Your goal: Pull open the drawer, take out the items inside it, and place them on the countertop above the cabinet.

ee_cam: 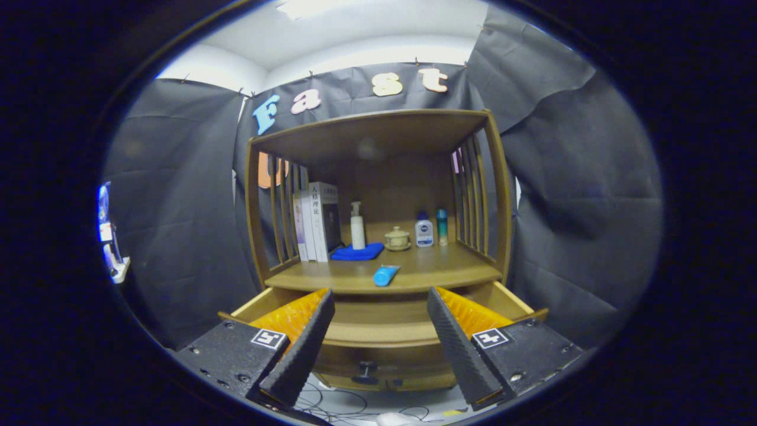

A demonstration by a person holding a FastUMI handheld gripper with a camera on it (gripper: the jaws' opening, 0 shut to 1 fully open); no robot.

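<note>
Gripper (378, 337): fingers spread wide, holding nothing, above the drawer front. Drawer (378, 322): pulled open just beyond them, knob (367, 370) at 6 o'clock. Countertop (426, 272): blue tube (385, 275) lay near its front edge at 12 o'clock. Farther back: books (316, 222) at 11 o'clock, pump bottle (357, 226) on blue cloth (356, 252), lidded pot (397, 239), two small bottles (431, 228) at 1 o'clock.

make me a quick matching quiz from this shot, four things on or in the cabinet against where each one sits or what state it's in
Things:
1. blue tube
2. pump bottle
3. books
4. drawer

Places or states:
A. pulled open below the countertop, beyond the open gripper
B. upright against the slatted side
C. lying near the countertop's front edge
D. standing at the blue cloth

Pairs: 1-C, 2-D, 3-B, 4-A
</note>
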